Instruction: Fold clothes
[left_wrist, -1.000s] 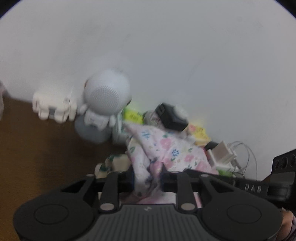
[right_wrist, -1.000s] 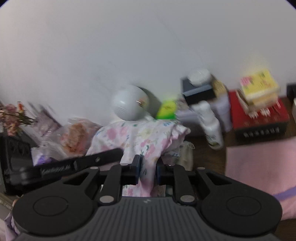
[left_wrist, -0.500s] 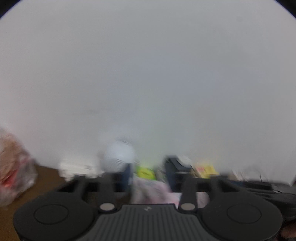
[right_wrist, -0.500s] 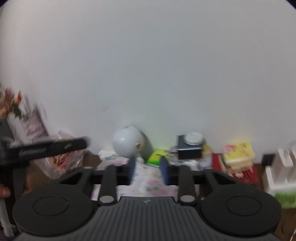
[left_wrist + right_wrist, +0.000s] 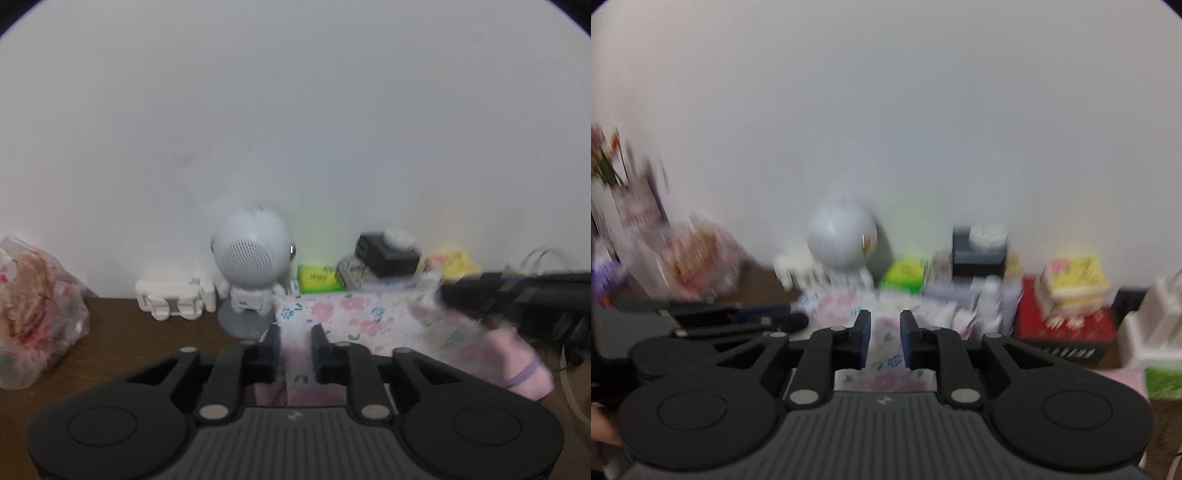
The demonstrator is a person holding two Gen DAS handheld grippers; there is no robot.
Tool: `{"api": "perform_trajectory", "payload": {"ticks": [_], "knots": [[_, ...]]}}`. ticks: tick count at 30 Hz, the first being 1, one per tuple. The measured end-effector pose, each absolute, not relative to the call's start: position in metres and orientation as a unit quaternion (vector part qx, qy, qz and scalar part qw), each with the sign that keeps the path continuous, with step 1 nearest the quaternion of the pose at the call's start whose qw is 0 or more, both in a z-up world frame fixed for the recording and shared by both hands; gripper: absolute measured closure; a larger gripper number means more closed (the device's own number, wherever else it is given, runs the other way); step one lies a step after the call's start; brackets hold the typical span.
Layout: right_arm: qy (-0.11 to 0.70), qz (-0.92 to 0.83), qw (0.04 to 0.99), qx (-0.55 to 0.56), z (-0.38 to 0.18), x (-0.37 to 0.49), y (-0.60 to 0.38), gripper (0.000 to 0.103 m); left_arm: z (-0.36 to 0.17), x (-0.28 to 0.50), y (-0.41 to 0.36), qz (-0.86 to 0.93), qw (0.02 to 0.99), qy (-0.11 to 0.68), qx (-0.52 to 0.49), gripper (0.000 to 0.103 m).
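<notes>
Both grippers point slightly downward toward the white wall point(image 5: 295, 110) at the back of a brown table point(image 5: 122, 332). The left gripper point(image 5: 296, 345) has its jaws opening, with a strip of the floral garment point(image 5: 351, 314) between them; whether the pads press it I cannot tell. The right gripper point(image 5: 885, 336) has its jaws opening too, floral cloth in the gap, grip unclear through blur. The garment hangs stretched between the two, in front of a white robot figurine point(image 5: 253, 266), a green box point(image 5: 319, 277) and a red box point(image 5: 1067, 325). A plastic bag point(image 5: 37, 314) is cut off at the left edge; bare tabletop lies beside it
</notes>
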State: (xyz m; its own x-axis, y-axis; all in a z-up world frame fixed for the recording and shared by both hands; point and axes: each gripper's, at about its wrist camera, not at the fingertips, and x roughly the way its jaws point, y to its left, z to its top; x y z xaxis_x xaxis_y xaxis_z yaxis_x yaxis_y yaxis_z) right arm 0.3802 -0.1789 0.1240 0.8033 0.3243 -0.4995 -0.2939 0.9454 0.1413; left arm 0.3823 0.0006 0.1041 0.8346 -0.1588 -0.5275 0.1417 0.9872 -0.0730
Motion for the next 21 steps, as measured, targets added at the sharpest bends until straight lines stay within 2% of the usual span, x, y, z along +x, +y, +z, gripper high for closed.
{"api": "perform_trajectory", "payload": {"ticks": [2,6,8,10,12,14,16,21], "knots": [[0.247,0.155,0.956,0.031,0.15,0.362,-0.189,0.077,0.122,0.362,0.002,-0.08,0.96,0.266,-0.024,0.077],[0.229,0.139,0.963,0.034,0.187,0.322,-0.206,0.073,0.155,0.301,0.003,-0.068,0.964,0.256,-0.036,0.055],[0.229,0.131,0.964,0.027,0.196,0.295,-0.21,0.068,0.167,0.262,0.003,-0.062,0.966,0.25,-0.037,0.051],[0.231,0.125,0.965,0.024,0.198,0.263,-0.212,0.057,0.176,0.225,0.001,-0.059,0.967,0.246,-0.035,0.044],[0.239,0.12,0.963,0.018,0.195,0.227,-0.212,0.051,0.17,0.186,-0.003,-0.057,0.966,0.251,-0.026,0.029],[0.251,0.117,0.961,0.004,0.185,0.187,-0.208,0.034,0.158,0.15,-0.005,-0.049,0.963,0.265,-0.025,0.028],[0.256,0.114,0.96,-0.009,0.17,0.145,-0.204,0.024,0.143,0.112,-0.006,-0.045,0.958,0.283,-0.027,0.028],[0.277,0.128,0.952,0.01,0.126,0.046,-0.198,0.019,0.101,0.022,0.0,-0.049,0.949,0.31,-0.036,0.025]]}}
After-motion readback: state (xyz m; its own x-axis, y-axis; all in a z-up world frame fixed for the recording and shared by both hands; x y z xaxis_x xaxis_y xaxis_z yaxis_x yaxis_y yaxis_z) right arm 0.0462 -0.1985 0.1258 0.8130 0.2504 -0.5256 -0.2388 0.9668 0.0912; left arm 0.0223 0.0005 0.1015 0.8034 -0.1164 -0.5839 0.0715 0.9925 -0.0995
